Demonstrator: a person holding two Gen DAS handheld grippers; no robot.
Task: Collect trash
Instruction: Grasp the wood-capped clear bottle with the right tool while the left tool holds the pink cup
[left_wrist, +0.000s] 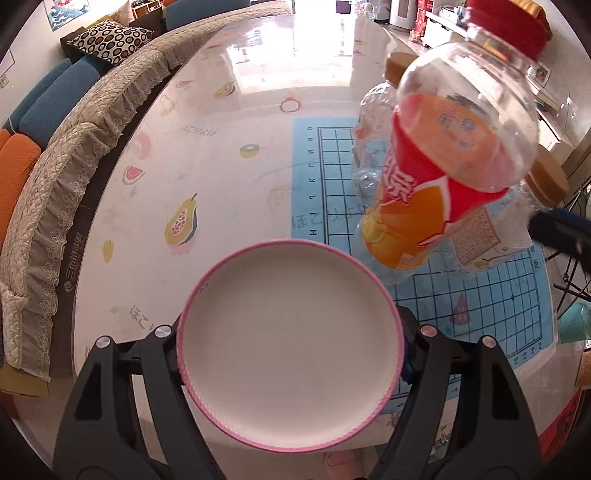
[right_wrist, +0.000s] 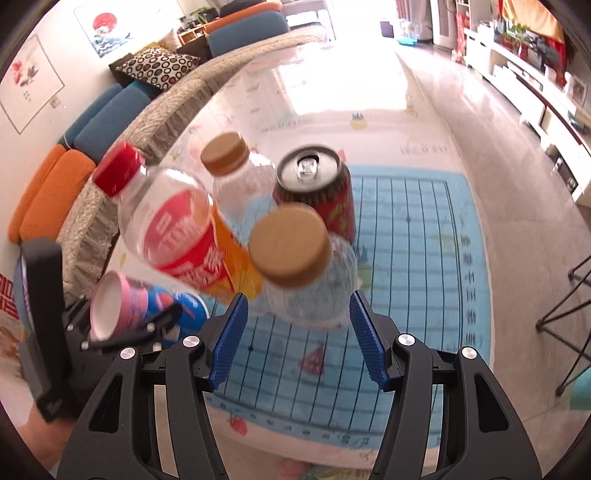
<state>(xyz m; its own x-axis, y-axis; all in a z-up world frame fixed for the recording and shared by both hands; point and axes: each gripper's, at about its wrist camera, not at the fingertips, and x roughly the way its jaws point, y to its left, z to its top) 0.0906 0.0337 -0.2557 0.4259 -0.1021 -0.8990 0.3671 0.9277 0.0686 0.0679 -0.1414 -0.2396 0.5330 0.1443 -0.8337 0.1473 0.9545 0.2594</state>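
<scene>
Currently the left gripper (left_wrist: 290, 350) is clamped on a pink-rimmed paper cup (left_wrist: 290, 345), mouth facing the left wrist camera, long axis along the fingers; in the right wrist view the cup (right_wrist: 122, 308) lies roughly level, mouth toward the lens. Right gripper (right_wrist: 297, 332) is spread wide, blue pads (right_wrist: 231, 336) either side of a clear bottle (right_wrist: 310, 280) with a tan cap; contact unclear. Orange-label bottle (right_wrist: 184, 232) tilts, red cap up-left, base toward the mat (right_wrist: 424, 258). Second tan-cap bottle (right_wrist: 236, 177) and an upright open can (right_wrist: 317, 192) stand behind, all on the table (left_wrist: 207, 147).
</scene>
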